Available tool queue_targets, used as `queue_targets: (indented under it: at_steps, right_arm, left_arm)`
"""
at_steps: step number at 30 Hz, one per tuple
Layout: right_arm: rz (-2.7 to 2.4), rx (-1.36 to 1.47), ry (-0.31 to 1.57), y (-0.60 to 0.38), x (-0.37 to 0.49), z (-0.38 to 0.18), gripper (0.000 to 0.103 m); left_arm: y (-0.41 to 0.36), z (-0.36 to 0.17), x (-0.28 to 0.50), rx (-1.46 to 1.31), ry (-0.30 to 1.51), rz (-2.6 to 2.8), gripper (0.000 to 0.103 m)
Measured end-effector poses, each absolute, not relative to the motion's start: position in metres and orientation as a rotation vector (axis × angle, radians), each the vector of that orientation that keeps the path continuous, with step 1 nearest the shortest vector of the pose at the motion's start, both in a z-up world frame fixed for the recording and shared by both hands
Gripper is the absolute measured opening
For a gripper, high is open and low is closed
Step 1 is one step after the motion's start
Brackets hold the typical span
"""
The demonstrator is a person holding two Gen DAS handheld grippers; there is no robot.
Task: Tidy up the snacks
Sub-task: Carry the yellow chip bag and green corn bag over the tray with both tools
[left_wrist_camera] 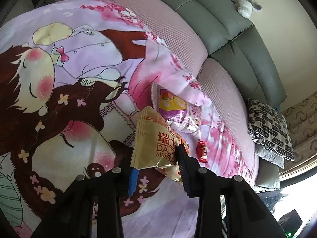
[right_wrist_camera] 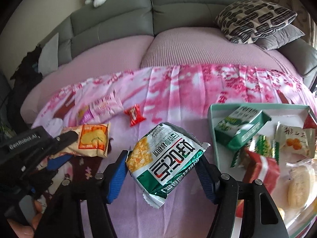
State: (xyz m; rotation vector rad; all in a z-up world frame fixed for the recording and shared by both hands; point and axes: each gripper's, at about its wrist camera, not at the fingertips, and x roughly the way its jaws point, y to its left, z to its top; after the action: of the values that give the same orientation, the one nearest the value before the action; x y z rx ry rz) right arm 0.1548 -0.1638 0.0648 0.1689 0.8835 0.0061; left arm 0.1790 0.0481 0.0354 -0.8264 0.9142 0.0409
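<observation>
Snacks everywhere on the pink cartoon blanket (left_wrist_camera: 75,63) spread over the sofa (right_wrist_camera: 122,17). Left tool (left_wrist_camera: 156,156) is pinching the yellow cake packet (left_wrist_camera: 156,138), pads pressed onto its lower end, packet standing up off the blanket with its long axis running up and away from the camera. Only the right view shows the tray (right_wrist_camera: 213,119) at the blanket's right edge, packed with green and red packets. Right tool (right_wrist_camera: 164,170) there has the green-and-white cracker packet (right_wrist_camera: 166,158) between its blue pads (right_wrist_camera: 118,168), touching both sides, long axis tilted from near end up toward the sofa back. Small red candy (right_wrist_camera: 134,117) lies mid-blanket, a purple packet (right_wrist_camera: 89,115) toward the left edge. Open blanket remains between the cracker packet and the candy. Patterned cushion (right_wrist_camera: 255,17) sits at the sofa's right corner.
</observation>
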Motion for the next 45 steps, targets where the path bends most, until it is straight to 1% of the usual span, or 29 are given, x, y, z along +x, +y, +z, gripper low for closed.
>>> queue_targets:
  at_steps: [11,19,24,30,37,45]
  right_arm:
    - [-0.123,0.173,0.84,-0.195,0.145,0.094,0.069]
    - [-0.324,0.266,0.807,-0.272,0.121,0.111,0.069]
    - [-0.483,0.359,0.78,-0.332,0.096,0.117,0.069]
    - [-0.604,0.452,0.757,-0.383,0.067,0.119,0.069]
    - [-0.639,0.484,0.751,-0.402,0.054,0.119,0.069]
    - [-0.595,0.499,0.808,-0.402,0.064,0.102,0.069]
  left_arm:
    - [0.03,0.083,0.17,-0.801,0.806,-0.09,0.037]
    - [-0.019,0.108,0.171,-0.734,0.797,-0.281,0.037]
    - [-0.054,0.112,0.171,-0.689,0.82,-0.381,0.037]
    - [-0.096,0.115,0.166,-0.629,0.854,-0.481,0.037]
    - [-0.15,0.118,0.152,-0.538,0.878,-0.591,0.037]
    - [-0.187,0.102,0.148,-0.455,0.944,-0.578,0.037]
